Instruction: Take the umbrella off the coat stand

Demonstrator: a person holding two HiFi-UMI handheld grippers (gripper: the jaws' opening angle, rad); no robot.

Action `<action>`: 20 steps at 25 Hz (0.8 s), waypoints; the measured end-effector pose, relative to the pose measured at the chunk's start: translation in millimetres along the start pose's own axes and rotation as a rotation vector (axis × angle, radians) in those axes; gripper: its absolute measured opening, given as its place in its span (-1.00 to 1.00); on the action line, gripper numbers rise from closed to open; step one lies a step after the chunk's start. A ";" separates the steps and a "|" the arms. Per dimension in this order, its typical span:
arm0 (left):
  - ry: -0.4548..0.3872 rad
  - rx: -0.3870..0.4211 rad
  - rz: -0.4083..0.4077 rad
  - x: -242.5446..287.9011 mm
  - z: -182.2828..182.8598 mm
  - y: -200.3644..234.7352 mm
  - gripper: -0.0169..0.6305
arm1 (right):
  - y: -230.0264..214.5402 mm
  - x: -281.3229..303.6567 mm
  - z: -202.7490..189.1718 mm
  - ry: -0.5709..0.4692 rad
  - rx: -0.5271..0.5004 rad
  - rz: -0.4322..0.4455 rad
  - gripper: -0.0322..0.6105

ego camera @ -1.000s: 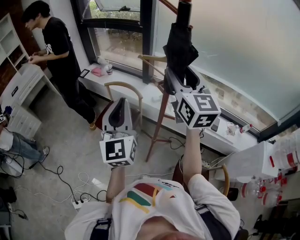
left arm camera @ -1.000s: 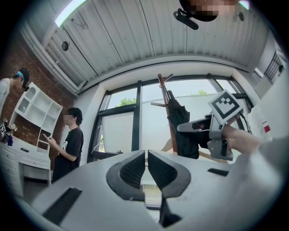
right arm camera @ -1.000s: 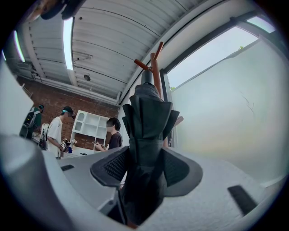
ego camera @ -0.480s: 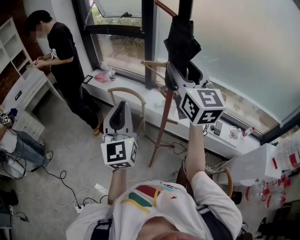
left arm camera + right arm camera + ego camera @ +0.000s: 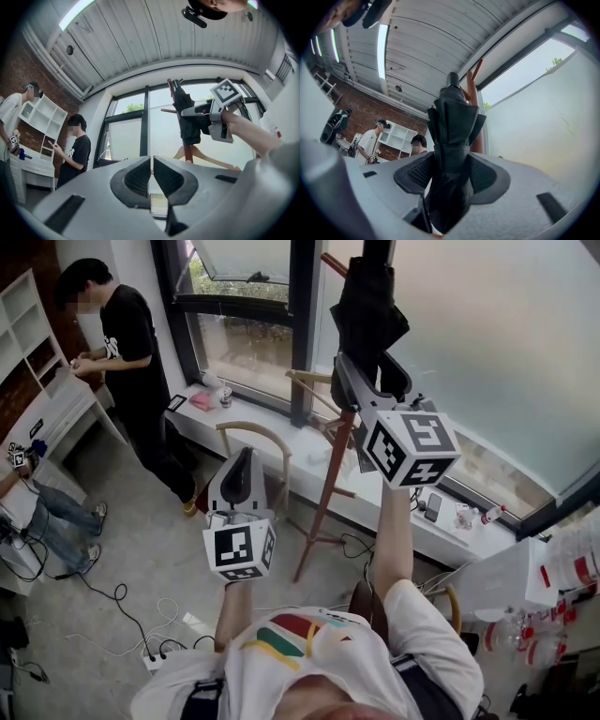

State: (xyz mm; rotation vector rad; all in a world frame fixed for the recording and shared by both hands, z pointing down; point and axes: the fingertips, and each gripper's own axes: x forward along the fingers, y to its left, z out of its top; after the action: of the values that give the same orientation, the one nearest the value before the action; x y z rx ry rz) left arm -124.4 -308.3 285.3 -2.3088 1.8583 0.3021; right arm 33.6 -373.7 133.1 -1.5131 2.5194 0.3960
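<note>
A black folded umbrella [image 5: 367, 315] hangs upright against the top of the wooden coat stand [image 5: 323, 486] by the window. My right gripper [image 5: 372, 382] is raised high and shut on the umbrella's lower part. In the right gripper view both pads press the black fabric [image 5: 452, 136], and the stand's reddish pegs [image 5: 474, 77] show behind the umbrella's top. My left gripper [image 5: 242, 463] is lower and to the left, shut with nothing between its pads [image 5: 138, 177]. From the left gripper view the umbrella [image 5: 189, 119] and the stand [image 5: 187, 152] are ahead to the right.
A person in black [image 5: 131, 343] stands at the left by a white shelf unit [image 5: 37, 390]. A wooden chair [image 5: 258, 439] is under the window sill [image 5: 281, 432]. Cables and a power strip [image 5: 150, 652] lie on the floor. Another person's legs [image 5: 47, 512] are at the left edge.
My right gripper has risen with the umbrella in it, lifting it along the stand's top. The left gripper has stayed where it was.
</note>
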 end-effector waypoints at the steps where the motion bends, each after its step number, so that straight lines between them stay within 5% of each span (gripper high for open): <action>1: 0.001 -0.002 0.002 -0.4 -0.4 1.3 -0.90 | 0.8 0.8 4.8 -0.008 -0.006 0.001 -0.22; 12: -0.008 -0.006 0.030 -5.9 3.3 9.6 -0.90 | 14.6 6.0 44.7 -0.069 -0.062 0.034 -0.22; 20: -0.008 0.008 0.059 -13.3 5.0 17.4 -0.90 | 38.4 -4.4 21.4 -0.068 0.006 0.075 -0.22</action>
State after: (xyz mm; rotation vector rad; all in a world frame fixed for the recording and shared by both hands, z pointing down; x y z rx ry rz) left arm -144.5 -298.2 283.8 -2.2477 1.9222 0.3109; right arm 2.1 -346.0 119.2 -1.3817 2.5281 0.4423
